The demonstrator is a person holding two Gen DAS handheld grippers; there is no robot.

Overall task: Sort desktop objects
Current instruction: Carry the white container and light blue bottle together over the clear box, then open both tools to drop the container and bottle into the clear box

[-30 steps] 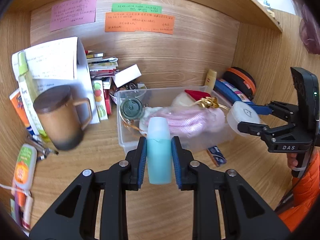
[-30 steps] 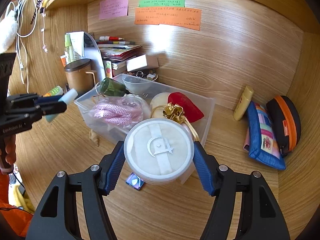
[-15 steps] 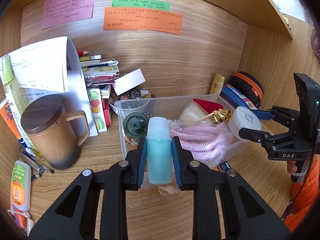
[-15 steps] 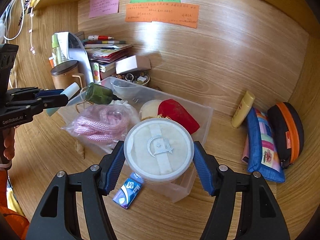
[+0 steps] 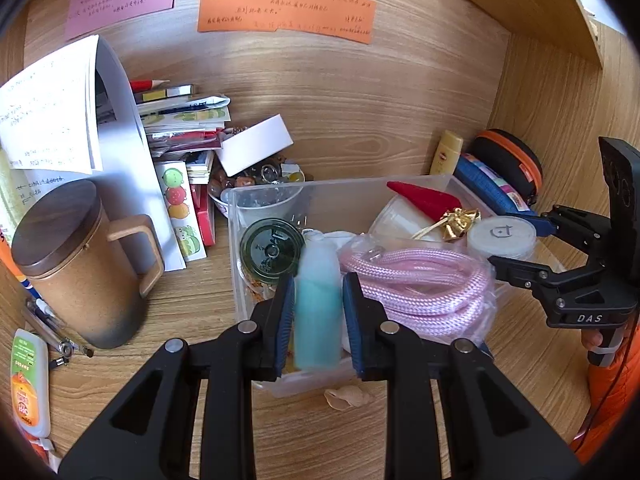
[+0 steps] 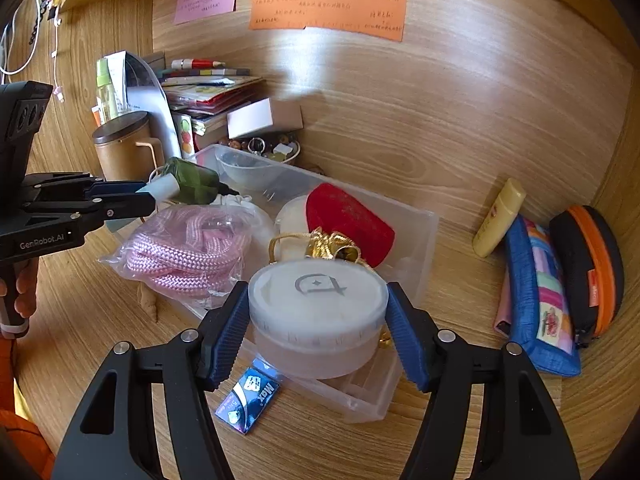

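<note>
My left gripper (image 5: 318, 312) is shut on a teal bottle with a white cap (image 5: 317, 304) and holds it over the near left part of a clear plastic bin (image 5: 316, 190). My right gripper (image 6: 318, 328) is shut on a round white jar (image 6: 318, 312) over the bin's near right end (image 6: 424, 240). The bin holds a bagged pink rope (image 5: 420, 284), a dark green bottle (image 5: 272, 246), a red pouch (image 6: 352, 220) and a gold ribbon (image 6: 332, 246). The right gripper with its jar shows in the left wrist view (image 5: 516, 246); the left gripper shows in the right wrist view (image 6: 140, 196).
A brown lidded mug (image 5: 76, 264) stands left of the bin, with books and papers (image 5: 180, 140) behind. A seashell (image 5: 346, 398) and a blue packet (image 6: 248, 400) lie in front of the bin. A yellow tube (image 6: 498, 218), blue pouch (image 6: 536, 296) and orange-trimmed case (image 6: 588, 268) lie right.
Both grippers have moved forward and over the bin with their objects still held. The teal bottle and the white jar now hang above the bin's contents.
</note>
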